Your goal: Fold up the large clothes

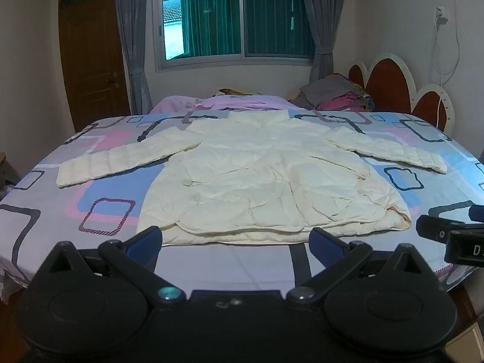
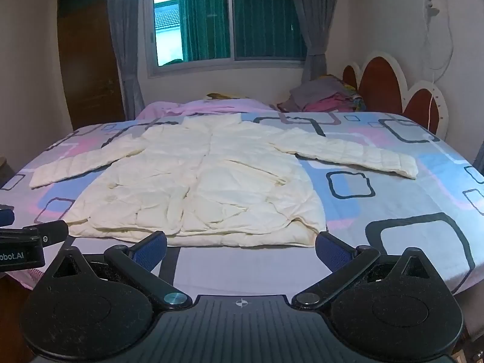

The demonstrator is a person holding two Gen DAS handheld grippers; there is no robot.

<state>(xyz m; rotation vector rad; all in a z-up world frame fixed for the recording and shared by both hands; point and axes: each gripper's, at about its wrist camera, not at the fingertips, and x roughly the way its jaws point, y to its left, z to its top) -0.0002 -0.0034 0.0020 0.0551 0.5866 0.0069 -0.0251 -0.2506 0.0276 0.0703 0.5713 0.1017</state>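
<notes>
Left gripper [image 1: 235, 240] and right gripper [image 2: 241, 246]: jaws spread wide, nothing held, hovered at lower frame before cream jacket [image 1: 266, 178] laid flat on bed [image 1: 99, 187].

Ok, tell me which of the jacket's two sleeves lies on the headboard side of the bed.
The sleeve stretched toward the red headboard; the other sleeve points toward the door side.

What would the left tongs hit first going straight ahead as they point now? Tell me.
Probably the near hem of the cream jacket lying flat on the bed. The left tongs are open, with bare sheet between them and the hem; depth is uncertain, so they might pass just above it.
</notes>
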